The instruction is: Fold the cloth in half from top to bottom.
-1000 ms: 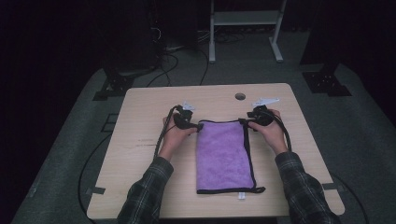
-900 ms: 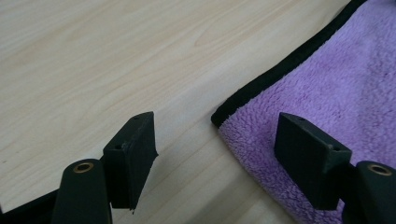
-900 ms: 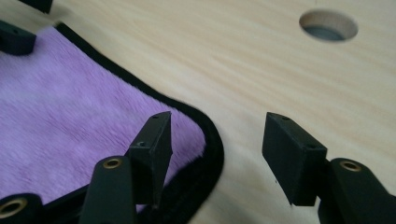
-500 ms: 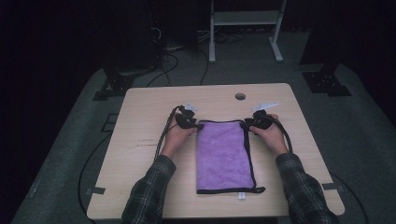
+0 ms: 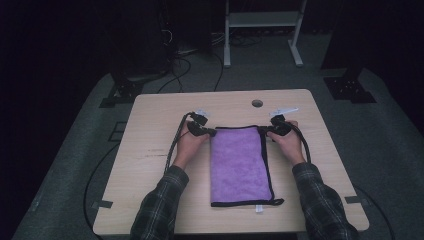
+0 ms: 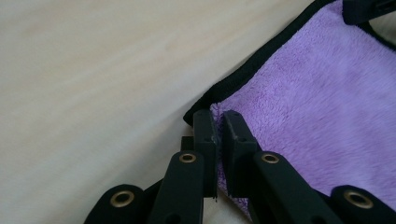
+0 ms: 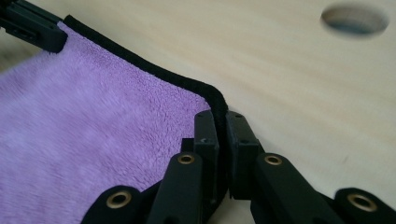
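A purple towel (image 5: 239, 165) with black edging lies flat on the wooden table (image 5: 150, 150), long side running away from me. My left gripper (image 5: 210, 132) is at its far left corner and my right gripper (image 5: 265, 131) at its far right corner. In the left gripper view the jaws have just been closing, and the gripper (image 6: 218, 122) is shut on the towel's (image 6: 317, 107) corner. In the right gripper view the jaws have also just been closing, with the gripper (image 7: 219, 122) shut on the towel's (image 7: 93, 135) black hem.
A round cable hole (image 5: 257, 103) sits in the table just beyond the towel, also seen in the right gripper view (image 7: 355, 19). Cables trail from both grippers along the forearms. A white metal stand (image 5: 260, 30) is on the floor behind the table.
Both hands keep their places at the towel's far corners. The towel lies as before.
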The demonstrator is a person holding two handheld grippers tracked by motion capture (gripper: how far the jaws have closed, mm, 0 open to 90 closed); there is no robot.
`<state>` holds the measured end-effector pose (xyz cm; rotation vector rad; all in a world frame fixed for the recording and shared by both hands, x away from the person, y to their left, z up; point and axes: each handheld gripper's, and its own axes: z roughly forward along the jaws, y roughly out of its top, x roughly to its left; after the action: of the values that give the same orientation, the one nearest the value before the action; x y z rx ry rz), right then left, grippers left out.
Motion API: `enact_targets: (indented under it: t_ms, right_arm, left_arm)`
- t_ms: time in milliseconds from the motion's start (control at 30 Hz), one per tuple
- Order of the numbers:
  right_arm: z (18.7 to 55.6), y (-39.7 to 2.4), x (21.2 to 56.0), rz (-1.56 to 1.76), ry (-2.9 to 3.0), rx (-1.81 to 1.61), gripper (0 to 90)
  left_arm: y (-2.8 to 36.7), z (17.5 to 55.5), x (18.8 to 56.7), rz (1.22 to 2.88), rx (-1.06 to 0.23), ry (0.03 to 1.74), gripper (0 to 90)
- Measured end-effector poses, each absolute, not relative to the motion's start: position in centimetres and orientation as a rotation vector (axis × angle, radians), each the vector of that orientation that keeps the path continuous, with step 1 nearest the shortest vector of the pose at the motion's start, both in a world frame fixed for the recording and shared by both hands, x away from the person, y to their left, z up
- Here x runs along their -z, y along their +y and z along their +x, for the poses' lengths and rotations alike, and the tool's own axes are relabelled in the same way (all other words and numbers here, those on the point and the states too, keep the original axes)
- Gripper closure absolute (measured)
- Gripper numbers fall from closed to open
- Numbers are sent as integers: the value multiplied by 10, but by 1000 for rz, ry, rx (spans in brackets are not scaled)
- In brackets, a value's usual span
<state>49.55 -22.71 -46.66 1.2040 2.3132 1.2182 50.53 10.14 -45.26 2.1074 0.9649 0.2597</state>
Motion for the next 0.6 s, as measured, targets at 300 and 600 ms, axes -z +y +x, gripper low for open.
enact_targets:
  t_ms: [300, 600]
  right_arm:
    - [495, -225, 418, 1107, 2230, -1317, 835]
    - [460, -234, 416, 1012, 2287, -1406, 835]
  left_arm:
    - [112, 497, 402, 2016, -346, 870, 851]
    - [127, 459, 401, 2026, -236, 751, 850]
